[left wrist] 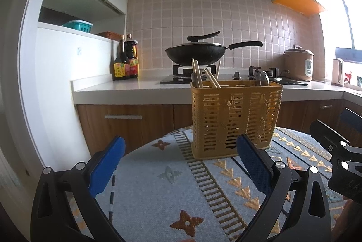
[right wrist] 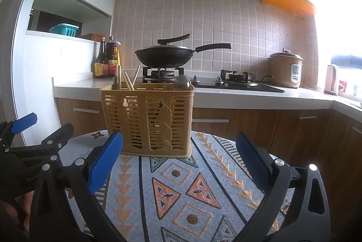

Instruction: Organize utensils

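A tan slatted utensil basket (left wrist: 235,117) stands upright on a patterned round table (left wrist: 158,192); it also shows in the right wrist view (right wrist: 148,117). Wooden chopsticks (left wrist: 199,72) stick up from its left compartment, and a metal spoon (left wrist: 262,78) from its right one. The chopsticks (right wrist: 129,80) and spoon (right wrist: 182,82) show in the right wrist view too. My left gripper (left wrist: 181,147) is open and empty, a little in front of the basket. My right gripper (right wrist: 179,142) is open and empty, in front of the basket's right half. Each gripper shows at the edge of the other's view.
A kitchen counter (left wrist: 126,88) runs behind the table, with a gas stove and a black wok (left wrist: 196,53), two sauce bottles (left wrist: 125,61), a rice cooker (left wrist: 298,63) and a kettle (left wrist: 338,71). Wooden cabinets lie below, a range hood above.
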The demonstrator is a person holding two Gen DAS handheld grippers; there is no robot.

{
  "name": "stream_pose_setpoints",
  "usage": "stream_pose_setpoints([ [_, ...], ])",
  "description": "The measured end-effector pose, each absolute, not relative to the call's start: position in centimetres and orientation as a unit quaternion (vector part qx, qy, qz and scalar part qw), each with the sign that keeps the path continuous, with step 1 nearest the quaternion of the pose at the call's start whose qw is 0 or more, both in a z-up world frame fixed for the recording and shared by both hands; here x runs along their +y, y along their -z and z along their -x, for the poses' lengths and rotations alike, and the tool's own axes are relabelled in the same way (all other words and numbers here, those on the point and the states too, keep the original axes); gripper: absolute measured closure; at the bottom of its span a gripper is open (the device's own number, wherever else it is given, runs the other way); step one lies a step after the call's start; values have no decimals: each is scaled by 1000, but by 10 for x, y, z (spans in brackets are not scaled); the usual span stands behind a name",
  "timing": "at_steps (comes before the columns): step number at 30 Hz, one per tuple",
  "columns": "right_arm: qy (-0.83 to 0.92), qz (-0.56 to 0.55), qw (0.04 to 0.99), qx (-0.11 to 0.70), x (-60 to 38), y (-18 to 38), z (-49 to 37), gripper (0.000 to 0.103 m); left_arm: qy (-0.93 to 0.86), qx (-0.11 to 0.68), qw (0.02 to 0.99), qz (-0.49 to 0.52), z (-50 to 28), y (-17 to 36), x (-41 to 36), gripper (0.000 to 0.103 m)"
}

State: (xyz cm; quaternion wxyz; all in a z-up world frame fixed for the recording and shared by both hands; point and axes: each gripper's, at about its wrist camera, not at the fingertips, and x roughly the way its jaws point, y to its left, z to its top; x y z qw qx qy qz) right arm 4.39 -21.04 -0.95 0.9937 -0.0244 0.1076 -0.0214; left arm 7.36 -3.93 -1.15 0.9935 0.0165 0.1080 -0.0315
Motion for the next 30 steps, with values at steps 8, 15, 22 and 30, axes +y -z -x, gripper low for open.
stream_pose_setpoints([
  [8, 22, 24, 994, 109, -211, 9, -44, 8, 32, 110, 993, -18, -74, 12, -39, 8],
  [15, 22, 23, 993, 113, -212, 9, -45, 8, 32, 113, 993, -16, -75, 12, -38, 8],
  [22, 21, 24, 993, 115, -211, 10, -47, 8, 33, 114, 993, -16, -75, 12, -38, 8],
  [30, 20, 28, 993, 117, -210, 11, -48, 8, 33, 117, 992, -11, -77, 12, -36, 8],
])
